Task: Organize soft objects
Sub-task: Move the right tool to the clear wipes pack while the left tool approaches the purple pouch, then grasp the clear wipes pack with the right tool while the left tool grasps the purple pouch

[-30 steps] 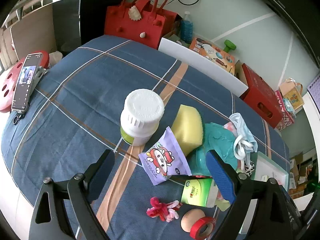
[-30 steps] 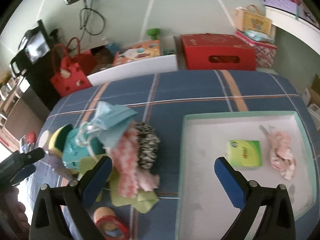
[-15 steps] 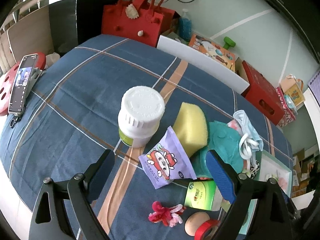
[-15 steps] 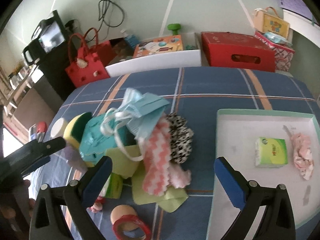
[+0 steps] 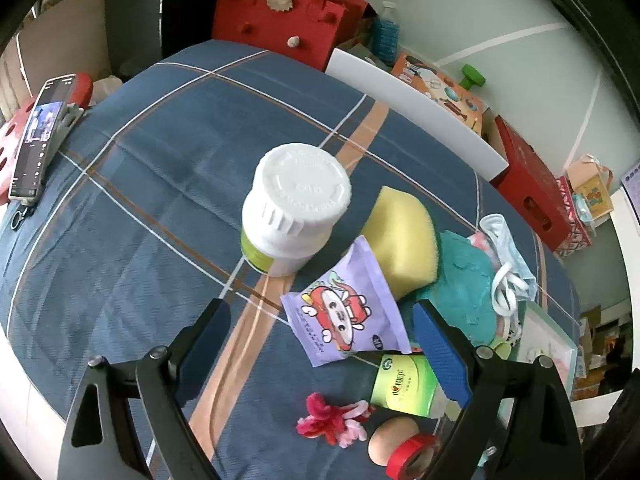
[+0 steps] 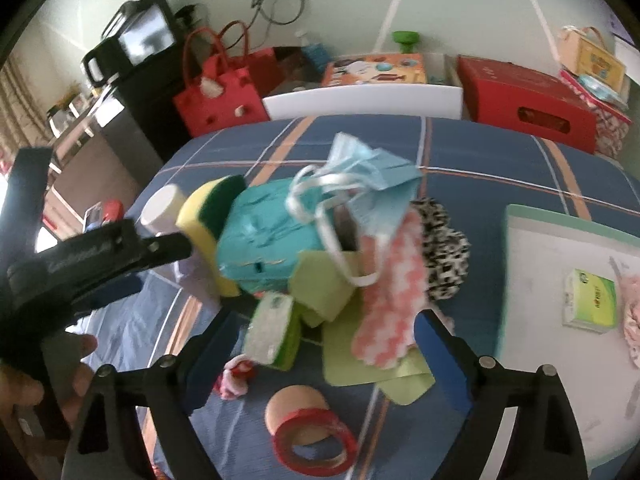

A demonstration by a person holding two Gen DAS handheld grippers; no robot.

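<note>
A pile of soft things lies on the blue plaid table: a yellow sponge [image 5: 402,236], a teal cloth [image 6: 268,236], a blue face mask [image 6: 368,168], a pink-white cloth [image 6: 386,300], a black-white scrunchie [image 6: 442,248], green cloths [image 6: 352,344] and a green tissue pack [image 6: 270,332]. My left gripper [image 5: 320,352] is open above a purple snack packet [image 5: 346,312]. My right gripper [image 6: 316,360] is open and empty over the pile's near edge. The white tray [image 6: 560,240] on the right holds a second tissue pack [image 6: 590,306] and a pink cloth [image 6: 632,312].
A white-lidded jar [image 5: 294,208] stands beside the sponge. A red tape roll [image 6: 314,440], a wooden egg [image 6: 296,404] and a pink pipe-cleaner toy [image 5: 332,426] lie near the front. A phone [image 5: 38,136] lies far left. Red bag [image 5: 280,20] and boxes stand behind the table.
My right gripper has swung left from over the tray to over the pile. My left gripper has moved slightly closer to the jar and packet.
</note>
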